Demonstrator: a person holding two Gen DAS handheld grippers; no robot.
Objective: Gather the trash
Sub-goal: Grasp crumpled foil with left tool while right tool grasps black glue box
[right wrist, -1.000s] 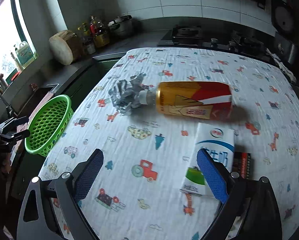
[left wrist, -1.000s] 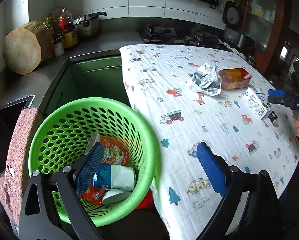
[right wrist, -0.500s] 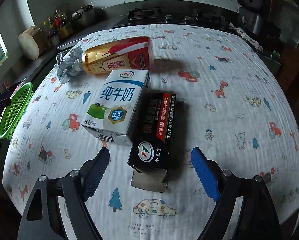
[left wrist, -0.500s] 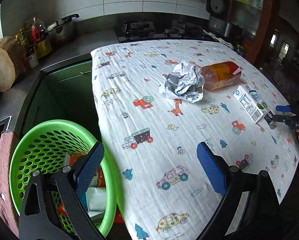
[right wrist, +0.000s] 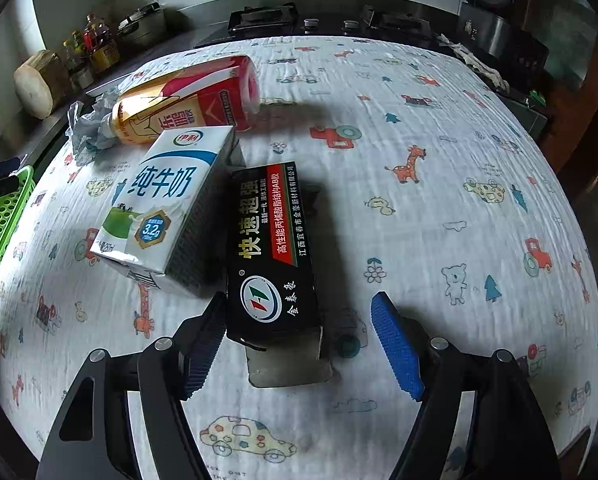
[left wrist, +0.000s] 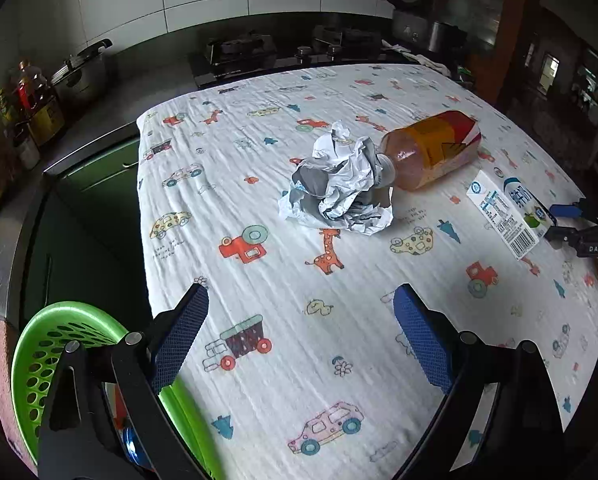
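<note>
Your left gripper (left wrist: 299, 336) hangs above the near edge of the cartoon-print cloth (left wrist: 259, 272), jaws spread wide and empty. Below its left finger sits the green basket (left wrist: 39, 344). Ahead, crumpled paper (left wrist: 339, 188) touches the neck of a tipped bottle (left wrist: 431, 148); a milk carton (left wrist: 507, 212) lies to the right.

Your right gripper (right wrist: 299, 344) is also spread wide, straddling the near end of a black box (right wrist: 269, 248) without clamping it. The milk carton (right wrist: 163, 204) lies just left of the box, with the bottle (right wrist: 187, 104) and paper (right wrist: 85, 128) behind it.
</note>
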